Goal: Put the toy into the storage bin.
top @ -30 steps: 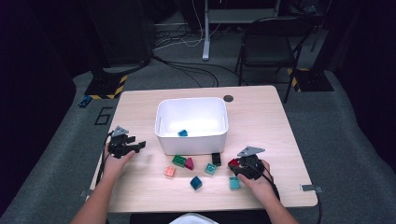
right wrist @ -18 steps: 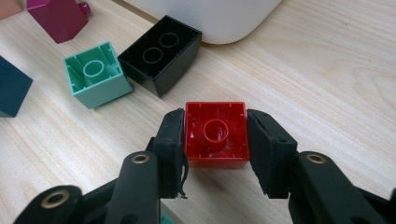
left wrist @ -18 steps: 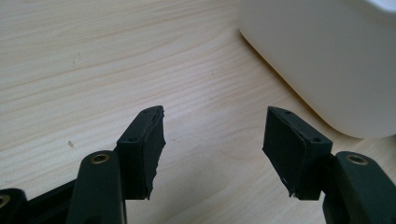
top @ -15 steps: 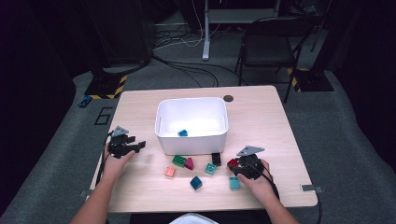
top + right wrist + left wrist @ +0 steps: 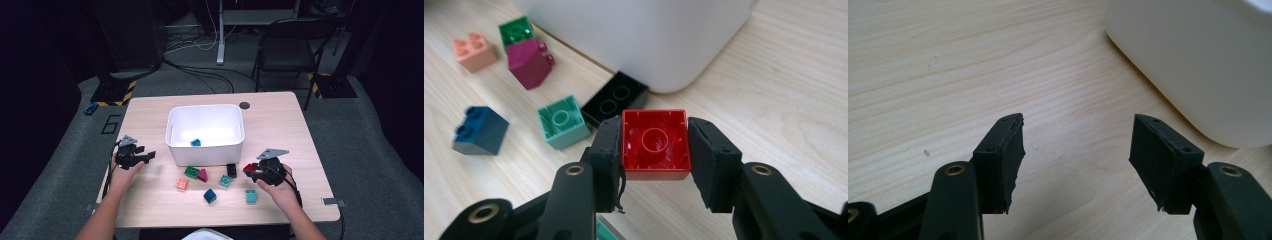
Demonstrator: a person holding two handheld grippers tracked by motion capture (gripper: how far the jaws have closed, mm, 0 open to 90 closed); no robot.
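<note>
Pale wood table [image 5: 280, 125] carries everything; largest on it is one white bin [image 5: 206, 131], open-topped, standing at mid-table. Two grippers are in play. The right gripper [image 5: 655, 145] is clamped on one red brick [image 5: 655, 142], hollow underside toward its camera, pads pressing both side walls; in the high view this brick [image 5: 248, 168] sits in the jaws just clear of the bin's near right corner, off the table as far as I can judge. The left gripper [image 5: 1075, 150] rests on the table beside the bin's left wall, jaws apart with nothing between them. Step in hand, judged: pick done, carry to bin starting. Next move calls for raising the brick above the rim, moving it over the bin's interior, then releasing it without clipping the wall. Count of loose bricks on the table in front of the bin, seven: one black [image 5: 615, 98], one green [image 5: 516, 32], one magenta [image 5: 528, 62], one salmon [image 5: 474, 50], one dark blue [image 5: 480, 130], and two mint or teal [image 5: 225, 180] [image 5: 251, 196]. Inside the bin, one small teal piece [image 5: 195, 142]; at this resolution possibly more lie hidden behind the near wall
</note>
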